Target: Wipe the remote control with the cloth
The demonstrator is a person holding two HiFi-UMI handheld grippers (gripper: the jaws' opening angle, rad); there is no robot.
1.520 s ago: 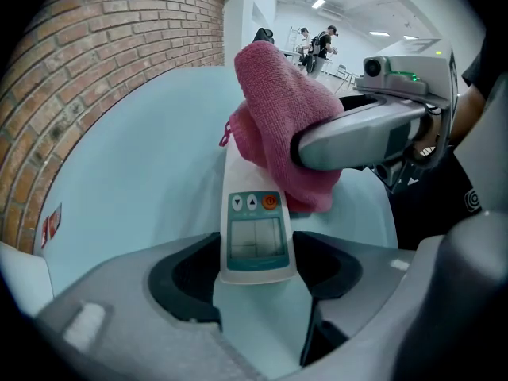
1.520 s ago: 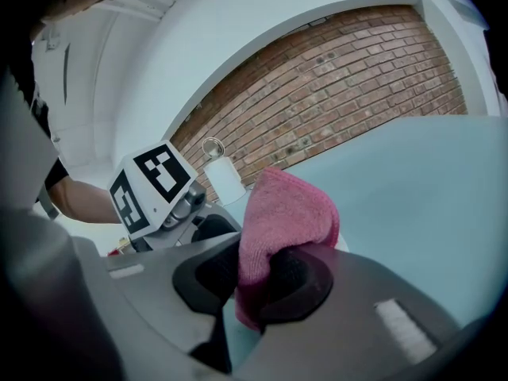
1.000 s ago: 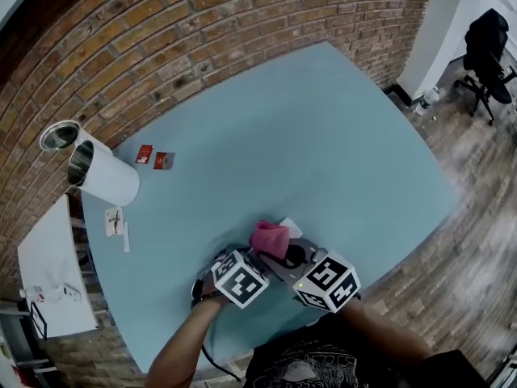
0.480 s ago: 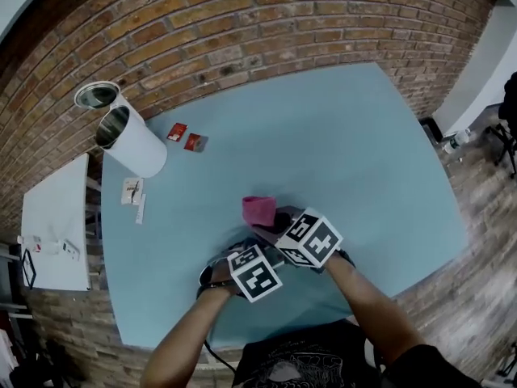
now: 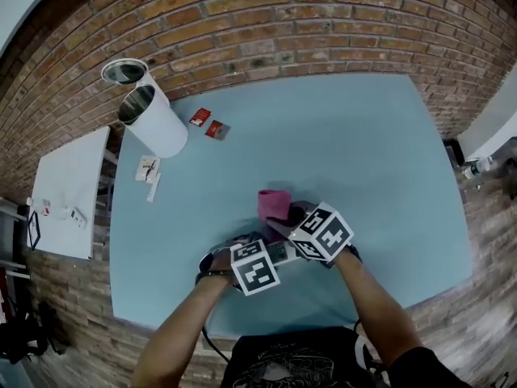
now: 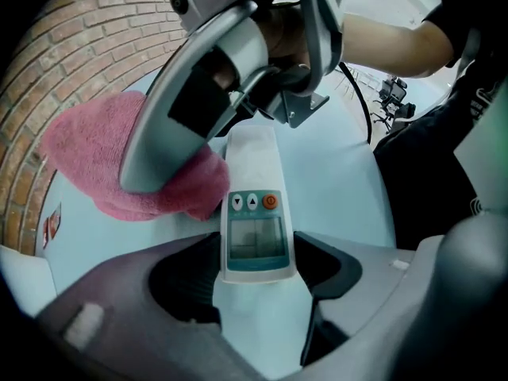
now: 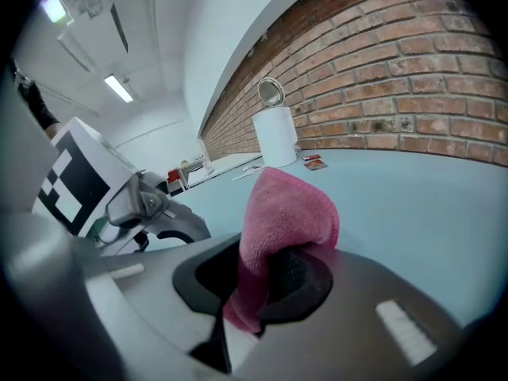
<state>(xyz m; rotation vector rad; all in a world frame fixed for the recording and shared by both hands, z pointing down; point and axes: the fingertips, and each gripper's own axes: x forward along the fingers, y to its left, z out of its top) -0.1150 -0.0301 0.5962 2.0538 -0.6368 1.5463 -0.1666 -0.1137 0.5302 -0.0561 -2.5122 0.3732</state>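
At 6 o'clock on the surface, near the edge: a white remote, screen and three buttons facing up, far end toward 12 o'clock. Clamped by its long sides in the left gripper, jaws set wide and pressing on both edges.

Touching the remote's left edge, at 10 o'clock from the screen: a bunched pink cloth. Pinched in the right gripper, jaws almost together on a fold, the rest of the cloth standing up above them. Right gripper reaching in over the remote's far end from 12 o'clock in the left gripper view.

Farther out, at 10 o'clock on the surface: a white can. Just beside it at 3 o'clock, two red packets. Along the 12 o'clock edge, a brick wall.
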